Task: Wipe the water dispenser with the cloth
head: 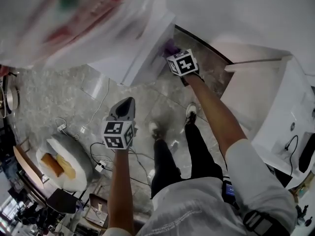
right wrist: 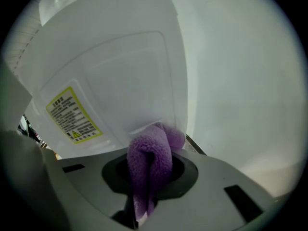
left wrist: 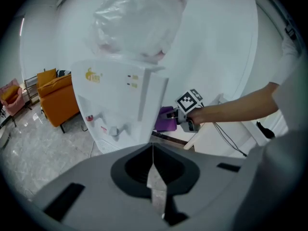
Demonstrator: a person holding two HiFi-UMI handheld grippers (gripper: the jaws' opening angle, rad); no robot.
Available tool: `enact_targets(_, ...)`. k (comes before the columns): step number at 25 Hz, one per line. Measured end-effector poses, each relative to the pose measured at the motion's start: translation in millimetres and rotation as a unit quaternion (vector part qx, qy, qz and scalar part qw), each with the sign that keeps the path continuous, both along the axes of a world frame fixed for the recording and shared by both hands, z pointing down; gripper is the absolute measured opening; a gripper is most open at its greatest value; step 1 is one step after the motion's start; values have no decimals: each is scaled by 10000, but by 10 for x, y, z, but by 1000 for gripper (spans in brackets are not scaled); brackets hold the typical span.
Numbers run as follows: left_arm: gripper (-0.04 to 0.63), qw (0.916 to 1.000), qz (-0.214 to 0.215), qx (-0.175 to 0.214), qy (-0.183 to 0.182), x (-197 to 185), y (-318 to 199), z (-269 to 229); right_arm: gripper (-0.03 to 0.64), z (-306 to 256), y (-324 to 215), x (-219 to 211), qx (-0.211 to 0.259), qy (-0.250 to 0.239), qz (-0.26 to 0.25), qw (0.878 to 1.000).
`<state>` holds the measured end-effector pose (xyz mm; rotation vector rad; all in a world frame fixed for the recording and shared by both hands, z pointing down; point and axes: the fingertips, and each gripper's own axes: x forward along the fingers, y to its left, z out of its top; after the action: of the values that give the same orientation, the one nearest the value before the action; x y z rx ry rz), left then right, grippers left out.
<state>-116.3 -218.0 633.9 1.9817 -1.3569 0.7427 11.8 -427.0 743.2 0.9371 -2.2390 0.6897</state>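
Note:
The white water dispenser point(head: 142, 43) stands ahead with a bottle point(left wrist: 139, 23) on top. My right gripper point(head: 173, 54) is shut on a purple cloth point(head: 170, 46), and the cloth presses against the dispenser's side panel. In the right gripper view the cloth point(right wrist: 150, 160) bulges out of the jaws onto the white panel point(right wrist: 125, 81), below a yellow warning label point(right wrist: 72, 115). My left gripper point(head: 126, 104) hangs lower in front of the dispenser, apart from it. Its jaws point(left wrist: 153, 150) are shut with nothing between them. The left gripper view also shows the cloth point(left wrist: 165, 119) and the taps point(left wrist: 115, 129).
A white cabinet point(head: 268, 97) stands close on the right of the dispenser. Cables point(head: 101, 154) and a power strip lie on the stone floor beside a round white seat point(head: 64, 163). An orange sofa point(left wrist: 57, 96) stands farther off. The person's feet point(head: 191, 113) are near the dispenser's base.

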Motion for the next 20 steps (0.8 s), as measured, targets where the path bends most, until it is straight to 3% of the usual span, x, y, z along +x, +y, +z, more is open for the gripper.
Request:
enact_targets(5, 17, 9990, -243, 8, 383, 24, -128, 324, 63, 299, -215, 141, -15, 94, 168, 9998)
enact_targets(11, 17, 9993, -154, -159, 315, 77, -114, 835, 63, 839, -320, 256, -58, 377, 152, 9992)
enact_targets(20, 17, 9996, -98, 66, 273, -132, -135, 1597, 63, 1714, -395, 229, 90, 394, 116, 9991)
